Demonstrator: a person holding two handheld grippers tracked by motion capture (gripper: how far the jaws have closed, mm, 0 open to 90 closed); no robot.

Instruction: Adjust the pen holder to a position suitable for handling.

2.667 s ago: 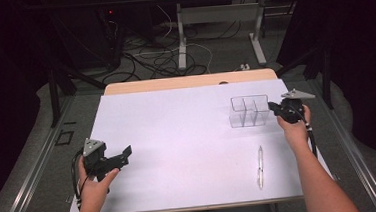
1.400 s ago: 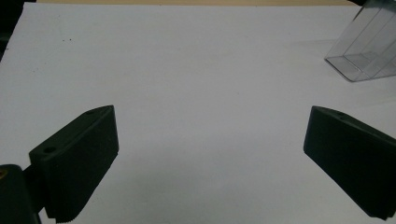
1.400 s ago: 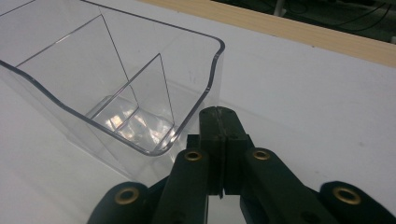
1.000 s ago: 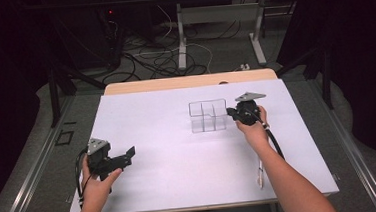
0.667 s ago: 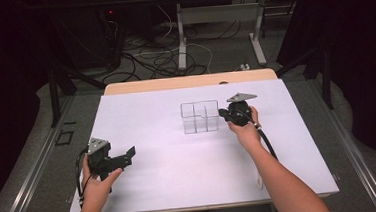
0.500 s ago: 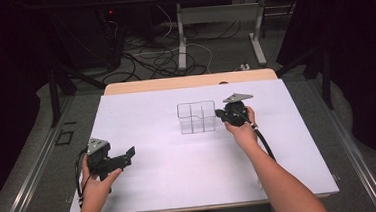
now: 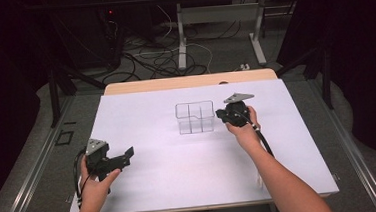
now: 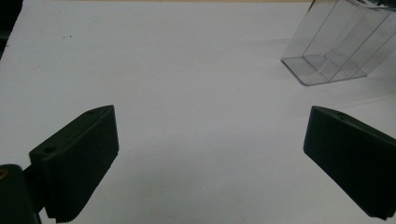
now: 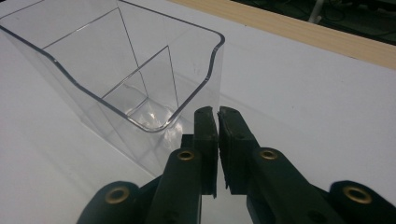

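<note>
Right gripper (image 9: pixel 217 116) nearly shut beside clear divided bin (image 9: pixel 126 79), white table (image 7: pixel 180 161) around

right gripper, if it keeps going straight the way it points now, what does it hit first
Most likely the clear divided container: the right gripper, jaws nearly shut with nothing between them, sits at its near corner wall. Its line may just skim past that corner onto the white table; depth is unclear.

White-topped table (image 7: pixel 180 166) with 1 clear divided container (image 7: pixel 195 117) near centre
</note>
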